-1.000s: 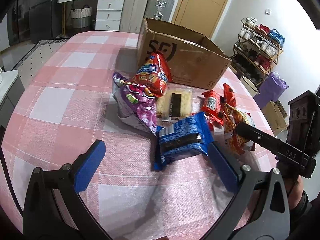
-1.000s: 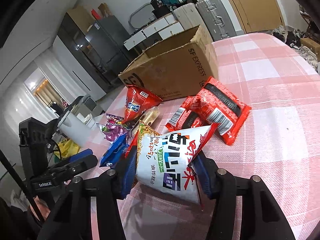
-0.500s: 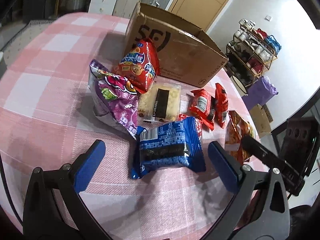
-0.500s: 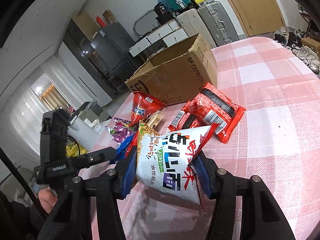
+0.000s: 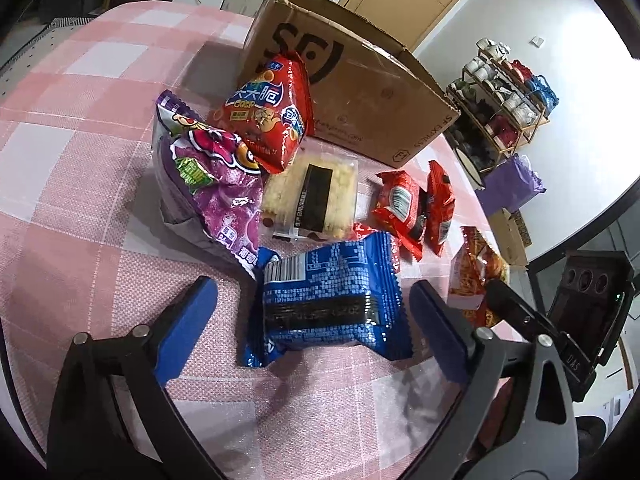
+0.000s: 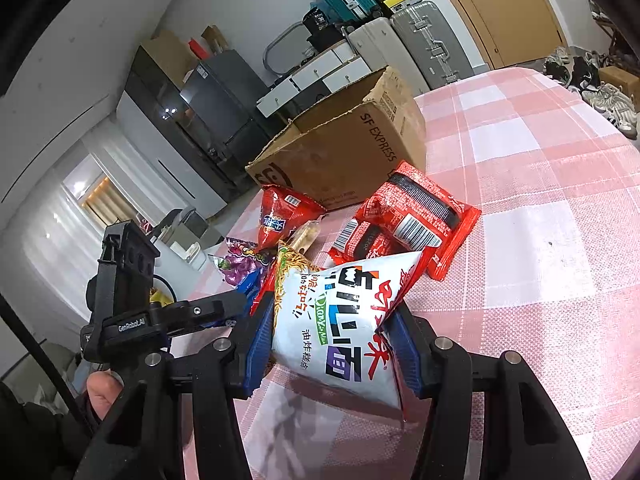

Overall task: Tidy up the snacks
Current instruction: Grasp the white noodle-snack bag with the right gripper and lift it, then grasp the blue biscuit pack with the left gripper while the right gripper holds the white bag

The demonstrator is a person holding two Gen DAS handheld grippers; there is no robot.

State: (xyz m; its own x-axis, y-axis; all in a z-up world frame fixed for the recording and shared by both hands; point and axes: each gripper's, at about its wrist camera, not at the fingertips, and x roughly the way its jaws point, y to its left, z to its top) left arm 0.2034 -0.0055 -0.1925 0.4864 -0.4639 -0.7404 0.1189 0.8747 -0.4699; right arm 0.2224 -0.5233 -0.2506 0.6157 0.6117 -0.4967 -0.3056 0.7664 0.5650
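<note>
On the pink checked table [image 5: 80,184], the cardboard box [image 5: 360,92] stands past the snacks, its inside hidden. The left gripper [image 5: 312,316] spreads wide either side of the blue packet [image 5: 324,300]; the right gripper [image 6: 332,336] is clamped on the white noodle bag [image 6: 340,320].

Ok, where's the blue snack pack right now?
In the left wrist view, the blue snack pack lies on the checked tablecloth between the left gripper's open jaws, just in front of the purple candy bag.

Bare pink checked tablecloth [image 5: 80,184] lies open across the left of the left wrist frame, and again at right in the right wrist frame. The cardboard box [image 5: 360,92] walls off the top centre, with the red crisp bag [image 5: 268,120], purple bag [image 5: 212,184] and blue packet [image 5: 328,300] crowding the middle.
</note>
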